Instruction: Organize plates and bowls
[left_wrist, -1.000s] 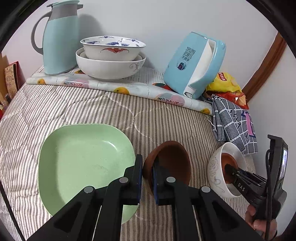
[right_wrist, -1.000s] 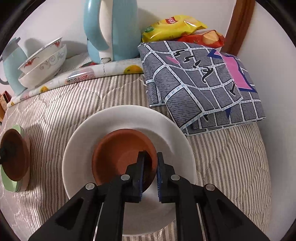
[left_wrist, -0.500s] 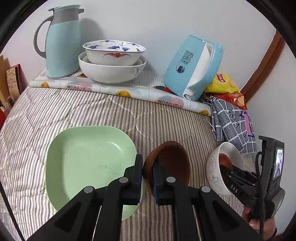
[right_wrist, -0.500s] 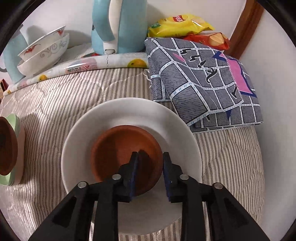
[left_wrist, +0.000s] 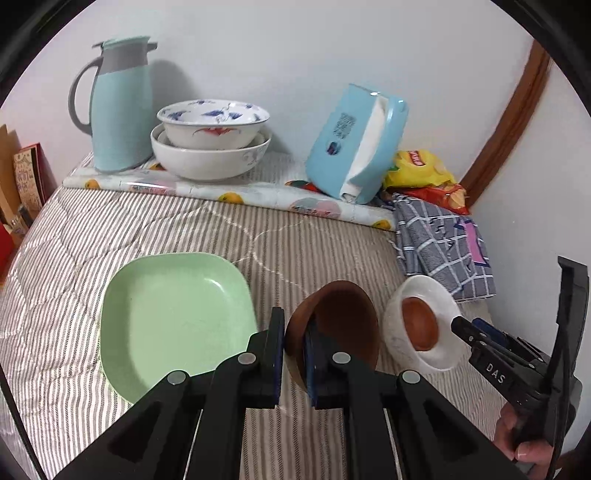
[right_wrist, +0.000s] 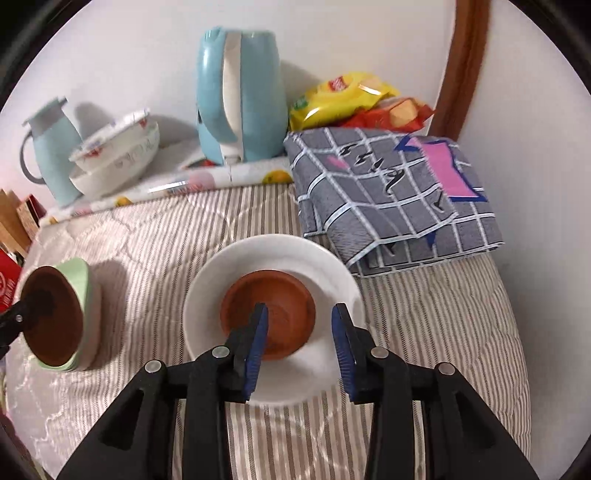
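Our left tool (left_wrist: 294, 354) is clamped on the rim of a dark brown bowl (left_wrist: 343, 317), held just beside the green plate (left_wrist: 173, 317). Our right tool (right_wrist: 299, 350) has just been opening, nothing gripped, hovering over the terracotta bowl (right_wrist: 273, 310) sitting in the white bowl (right_wrist: 332, 273) on the bed.

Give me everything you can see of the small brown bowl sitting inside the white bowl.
The small brown bowl is round, shallow, matte reddish-brown, like wood or clay. It sits upright in the white bowl, slightly left of its centre, empty. The right gripper hangs above it, jaws just opened and clear of its rim; nothing grips it. From the left wrist view it shows as a brown disc.
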